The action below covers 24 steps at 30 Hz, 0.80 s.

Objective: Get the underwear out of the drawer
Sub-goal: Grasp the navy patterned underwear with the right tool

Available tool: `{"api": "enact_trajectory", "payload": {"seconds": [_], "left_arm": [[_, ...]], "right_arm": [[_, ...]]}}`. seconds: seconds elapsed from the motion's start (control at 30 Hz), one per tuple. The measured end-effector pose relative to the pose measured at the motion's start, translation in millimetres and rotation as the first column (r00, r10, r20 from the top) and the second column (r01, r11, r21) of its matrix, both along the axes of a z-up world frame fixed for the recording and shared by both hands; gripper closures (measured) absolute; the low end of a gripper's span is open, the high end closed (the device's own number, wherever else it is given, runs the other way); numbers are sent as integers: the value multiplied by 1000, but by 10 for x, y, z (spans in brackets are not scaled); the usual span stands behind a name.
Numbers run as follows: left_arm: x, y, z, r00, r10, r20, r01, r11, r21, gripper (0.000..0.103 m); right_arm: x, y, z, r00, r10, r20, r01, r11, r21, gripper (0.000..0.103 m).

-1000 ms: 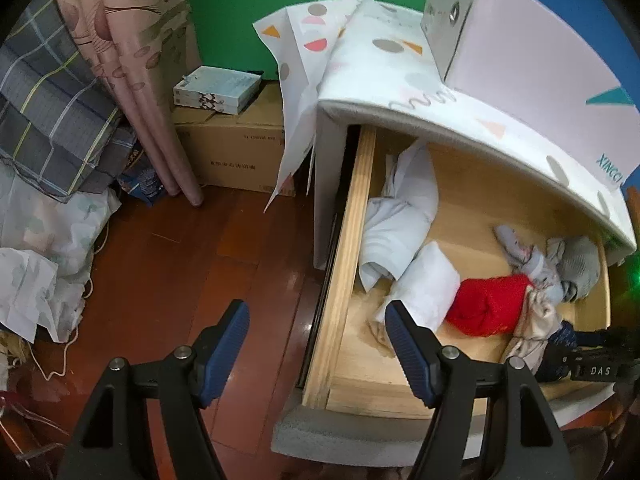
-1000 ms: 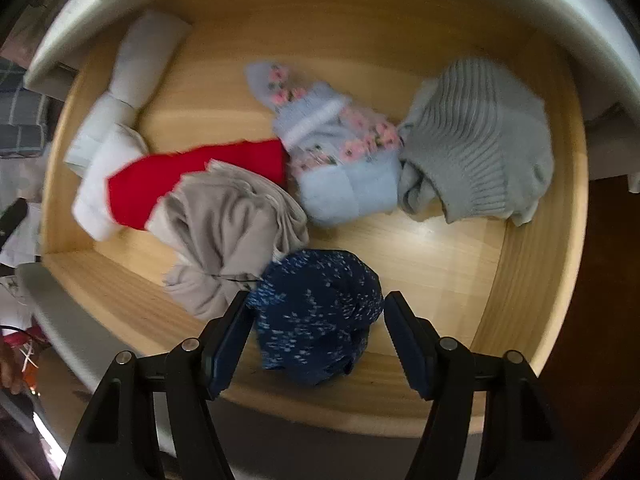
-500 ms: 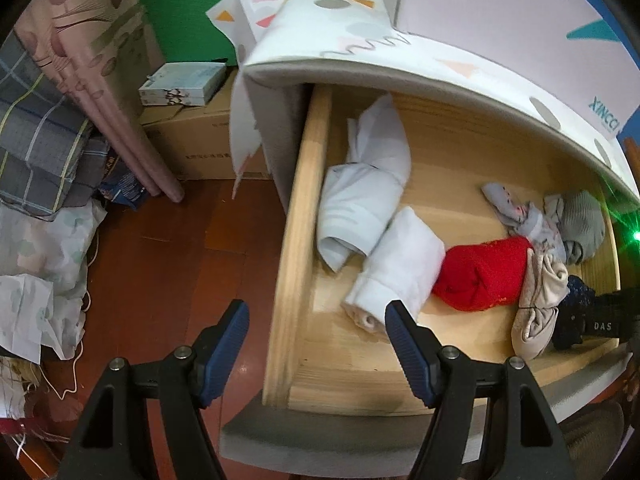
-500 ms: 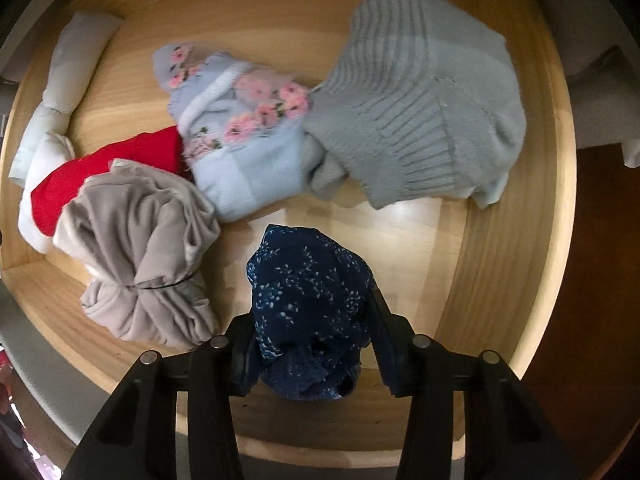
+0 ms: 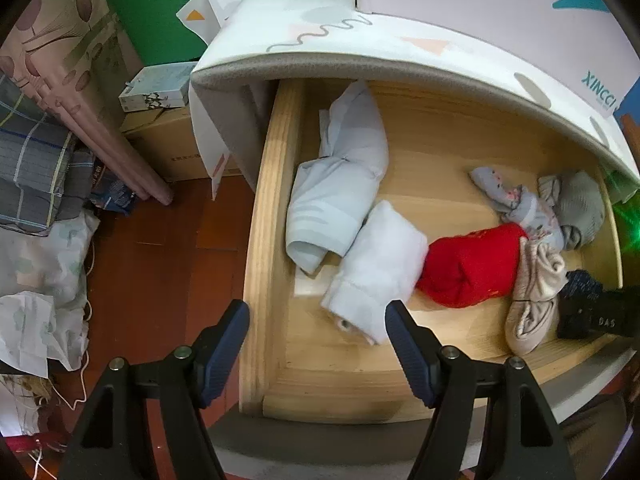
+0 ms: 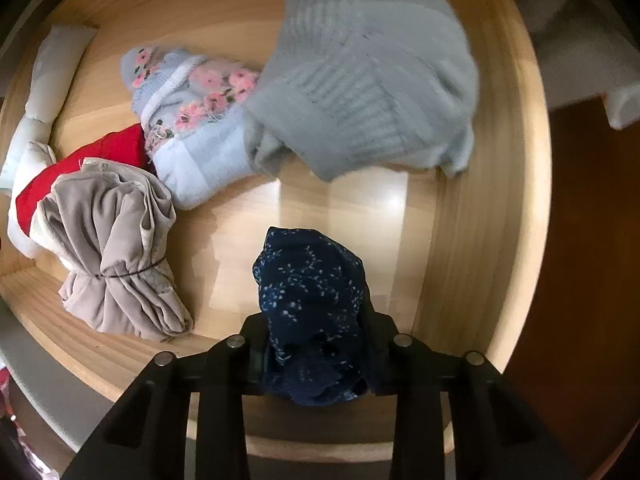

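Two grippers: we hold one in each hand.
Right gripper [image 6: 316,360]: we have it clamped on the navy underwear [image 6: 312,312], at the drawer [image 6: 492,208]'s front right corner.
Left gripper [image 5: 318,344]: jaws wide, empty, above the drawer's front left corner.

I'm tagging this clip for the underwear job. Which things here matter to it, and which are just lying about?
Belongs to the job:
- navy floral underwear, clamped in the right gripper
- wooden drawer
- left gripper, open, empty

Just lying about:
- red roll
- beige bundle
- grey knit
- cardboard box
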State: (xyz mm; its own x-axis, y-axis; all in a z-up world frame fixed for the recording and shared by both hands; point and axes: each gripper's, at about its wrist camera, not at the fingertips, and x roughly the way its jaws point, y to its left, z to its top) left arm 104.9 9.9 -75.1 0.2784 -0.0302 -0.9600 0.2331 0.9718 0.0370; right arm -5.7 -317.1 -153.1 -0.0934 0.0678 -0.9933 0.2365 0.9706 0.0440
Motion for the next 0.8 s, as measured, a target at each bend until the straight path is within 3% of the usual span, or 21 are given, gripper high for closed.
{"api": "enact_trajectory", "payload": {"seconds": [0.2,0.37,0.8], "left_arm": [[6,-91,53,1000,-28,-5,28,1000,1,31],[79,-199,-45,994,-43,-98,40,999,-32,31],[349,-409,-396,985,-38,-169,44,999,31,31]], "right_arm": [[-288,-84,64,999,-36,31,36,999,12,75],[-424,-133,79,997,-44,57,43,999,21,75],[-741,35,186,996,-37,86,36,999,21,75]]}}
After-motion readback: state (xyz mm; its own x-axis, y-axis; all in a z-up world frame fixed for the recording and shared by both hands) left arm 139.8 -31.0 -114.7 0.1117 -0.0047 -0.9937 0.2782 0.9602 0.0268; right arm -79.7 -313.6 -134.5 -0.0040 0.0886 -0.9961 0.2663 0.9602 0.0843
